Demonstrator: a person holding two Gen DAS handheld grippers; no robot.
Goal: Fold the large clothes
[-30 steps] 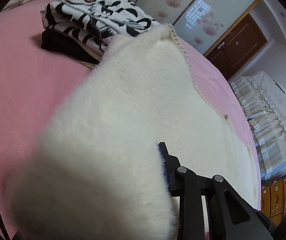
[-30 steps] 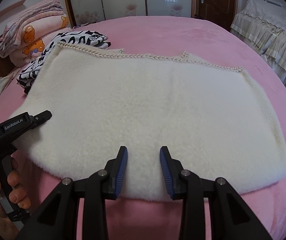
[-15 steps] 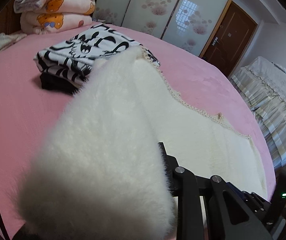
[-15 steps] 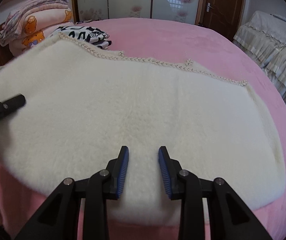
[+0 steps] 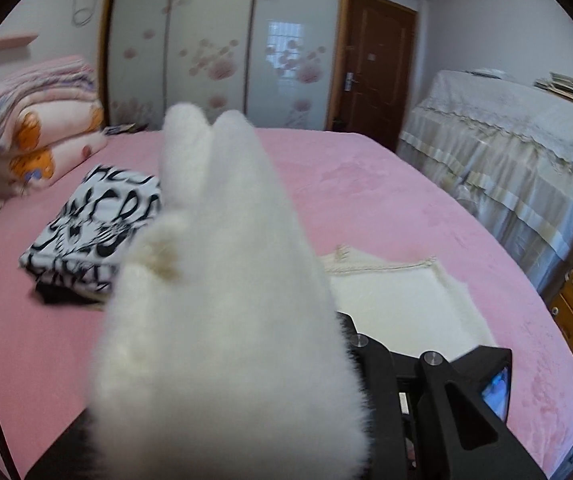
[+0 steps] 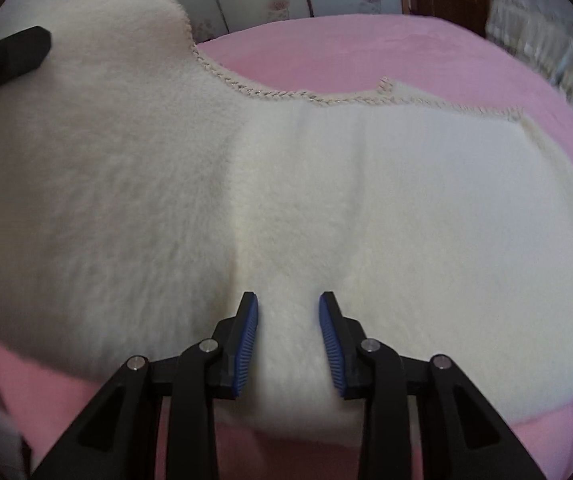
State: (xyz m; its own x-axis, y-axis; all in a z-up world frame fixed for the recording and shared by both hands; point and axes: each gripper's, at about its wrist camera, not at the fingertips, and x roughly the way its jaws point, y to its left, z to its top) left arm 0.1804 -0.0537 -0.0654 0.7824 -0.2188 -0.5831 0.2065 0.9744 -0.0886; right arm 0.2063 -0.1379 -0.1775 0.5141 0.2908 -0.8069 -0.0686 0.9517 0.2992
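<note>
Your left gripper (image 5: 350, 344) is clenched on the left end of the white fleece garment (image 6: 326, 200), lifting it off the pink bed (image 6: 366, 48). The rest lies flat ahead of your right gripper (image 6: 288, 332), long axis running side to side, trimmed edge (image 6: 326, 98) on the far side. Right jaws stand apart over the near hem, gripping nothing. Likely fold direction: left end across toward the right.

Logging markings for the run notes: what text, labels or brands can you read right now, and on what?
None is readable.
Black-and-white folded garment: bold letter-like print, too distorted and blurred to read.
Small lit screen beside the left tool: too small to read.
</note>
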